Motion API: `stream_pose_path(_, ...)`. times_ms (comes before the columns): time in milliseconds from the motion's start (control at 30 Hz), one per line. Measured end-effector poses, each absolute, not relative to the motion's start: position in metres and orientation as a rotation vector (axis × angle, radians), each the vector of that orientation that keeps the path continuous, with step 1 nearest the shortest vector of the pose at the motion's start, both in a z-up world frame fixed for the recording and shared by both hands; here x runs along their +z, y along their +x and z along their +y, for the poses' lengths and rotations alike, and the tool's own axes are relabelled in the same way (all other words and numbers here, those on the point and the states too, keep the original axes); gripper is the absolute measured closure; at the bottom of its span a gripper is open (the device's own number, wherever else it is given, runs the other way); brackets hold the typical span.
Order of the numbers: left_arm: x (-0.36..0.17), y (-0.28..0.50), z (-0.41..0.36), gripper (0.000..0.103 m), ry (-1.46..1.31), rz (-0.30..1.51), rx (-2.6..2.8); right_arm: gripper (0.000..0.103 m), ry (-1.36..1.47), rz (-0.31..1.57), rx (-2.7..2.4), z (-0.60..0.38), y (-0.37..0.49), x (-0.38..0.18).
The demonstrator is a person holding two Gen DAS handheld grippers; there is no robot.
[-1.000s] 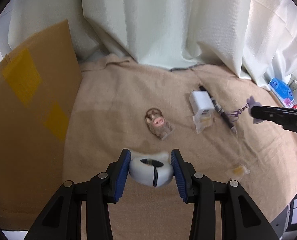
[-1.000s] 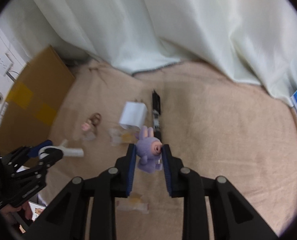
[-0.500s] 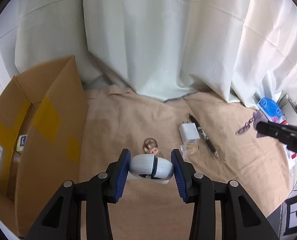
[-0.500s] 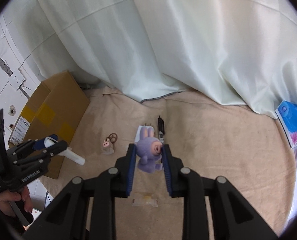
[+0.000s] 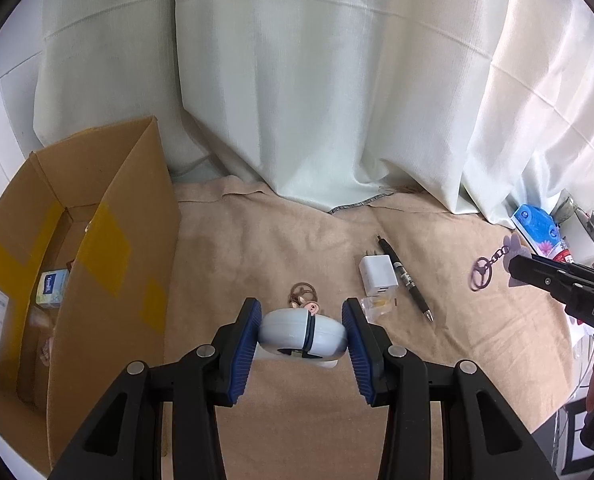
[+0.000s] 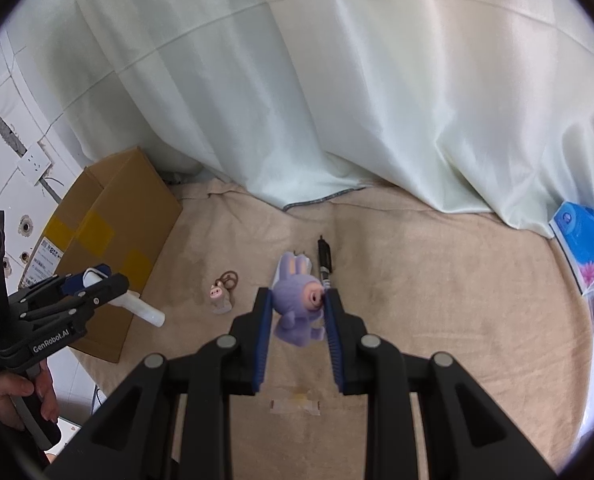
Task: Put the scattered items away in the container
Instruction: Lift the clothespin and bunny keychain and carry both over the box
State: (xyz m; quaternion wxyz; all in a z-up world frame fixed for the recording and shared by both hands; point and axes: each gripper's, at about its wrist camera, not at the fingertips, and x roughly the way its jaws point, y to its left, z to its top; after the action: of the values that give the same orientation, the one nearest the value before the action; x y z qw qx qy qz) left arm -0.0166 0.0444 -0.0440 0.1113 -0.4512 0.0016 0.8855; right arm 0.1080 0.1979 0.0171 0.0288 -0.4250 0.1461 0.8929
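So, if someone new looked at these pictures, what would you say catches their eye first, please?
Probably the purple bunny toy, pinched in the right gripper above the tan blanket. Next, the white rounded gadget clamped in the left gripper, with the open cardboard box standing at the blanket's left edge. A pen, a white charger and a small pig charm lie loose on the blanket.

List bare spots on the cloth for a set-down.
Free: between the box and pig charm; right of the pen toward the blue pack. Crowded: charger, pen and sachet cluster.
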Motion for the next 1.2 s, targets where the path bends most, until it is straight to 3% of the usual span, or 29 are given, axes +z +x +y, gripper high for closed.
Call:
stream_pose_path(367, 0.025, -0.026, 0.024, 0.06, -1.185, 0.028, 2.695, 0.073, -1.19, 0.357, 2.879, 0.18, 0.087, 0.066)
stream_pose_path(700, 0.1, -0.033, -0.07, 0.06, -1.042, 0.008, 2.914, 0.073, -1.074, 0.231, 3.131, 0.1, 0.025, 0.124)
stream_pose_path(900, 0.095, -0.029, -0.134, 0.06, -1.088, -0.031, 3.013, 0.073, -1.111, 0.176, 3.248, 0.031, -0.009, 0.13)
stream_pose_path(1200, 0.038, -0.019, -0.192, 0.06, -1.265, -0.16, 3.003, 0.073, -1.252, 0.084, 3.329, -0.047, -0.04, 0.114)
